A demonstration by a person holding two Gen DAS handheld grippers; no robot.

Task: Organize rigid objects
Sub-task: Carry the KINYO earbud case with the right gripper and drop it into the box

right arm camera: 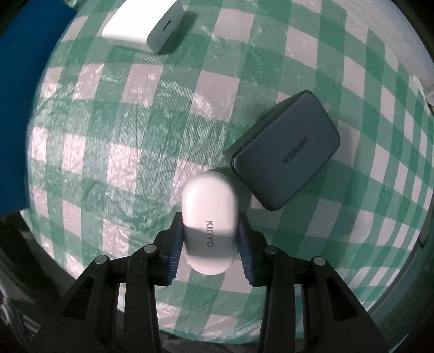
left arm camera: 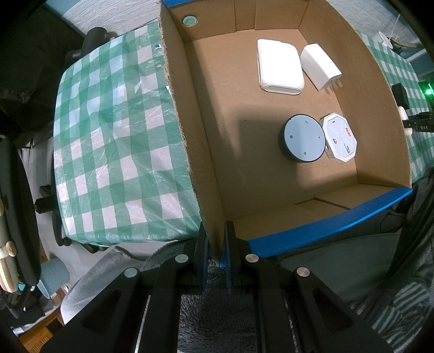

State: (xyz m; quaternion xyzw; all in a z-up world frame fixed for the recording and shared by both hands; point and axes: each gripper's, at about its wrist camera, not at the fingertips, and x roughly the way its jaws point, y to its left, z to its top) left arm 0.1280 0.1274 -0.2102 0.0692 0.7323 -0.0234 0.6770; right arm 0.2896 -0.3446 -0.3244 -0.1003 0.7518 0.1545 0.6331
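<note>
**On the checked surface: box corner clamped, KINYO charger gripped**

At the near corner of the cardboard box [left arm camera: 206, 152], the left gripper [left arm camera: 215, 254] is clamped on the box wall, one finger on each side of it. Inside the box lie a white flat case [left arm camera: 279, 66], a white plug adapter [left arm camera: 320, 65], a round grey puck [left arm camera: 303, 138] and a white octagonal case [left arm camera: 340, 137]; puck and octagon touch.

The right gripper [right arm camera: 208, 241] is closed on a white KINYO charger [right arm camera: 208, 220], pads on both its long sides, over the green-checked surface [right arm camera: 122, 152]. Just beside it sits a dark UGREEN charger [right arm camera: 286, 154]. A white USB charger [right arm camera: 143, 24] lies well apart at the far edge.
</note>
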